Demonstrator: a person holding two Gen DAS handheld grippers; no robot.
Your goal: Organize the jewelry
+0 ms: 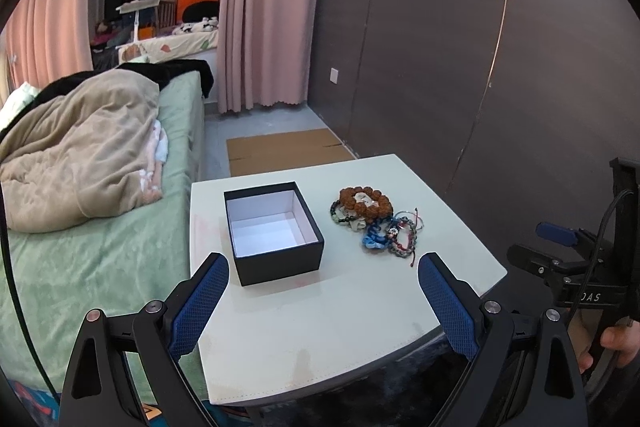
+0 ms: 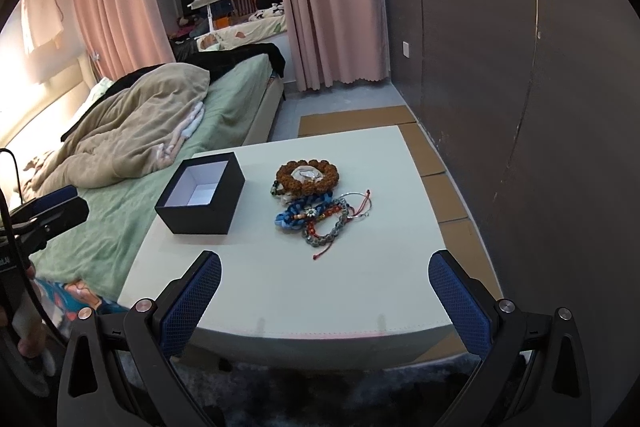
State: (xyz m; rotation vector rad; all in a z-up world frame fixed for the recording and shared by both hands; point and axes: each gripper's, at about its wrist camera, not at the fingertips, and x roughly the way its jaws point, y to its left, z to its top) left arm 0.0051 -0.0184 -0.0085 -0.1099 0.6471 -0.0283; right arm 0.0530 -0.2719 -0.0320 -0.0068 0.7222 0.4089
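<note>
- Only in the left wrist view: the right gripper [image 1: 560,247] at the far right edge, with fingers of a hand [image 1: 616,343] under it; jaw state there not readable
- Only in the right wrist view: part of the left gripper [image 2: 52,211] at the left edge, and a lit wall behind the bed [image 2: 132,131]
- White table [image 1: 320,327] between green bed on left and dark wall panel [image 1: 500,67] on right; pink curtains [image 1: 264,7] behind
- Open black box [image 1: 276,231] on the table, inside white, nothing in it
- Pile of bracelets [image 1: 376,223] just beside the box, to its right, not touching
- Left gripper [image 1: 322,279] wide open, holding nothing, box just ahead of its left finger
- Right gripper [image 2: 324,279] wide open too, holding nothing, bracelets [image 2: 320,203] ahead between the fingers, well apart
</note>
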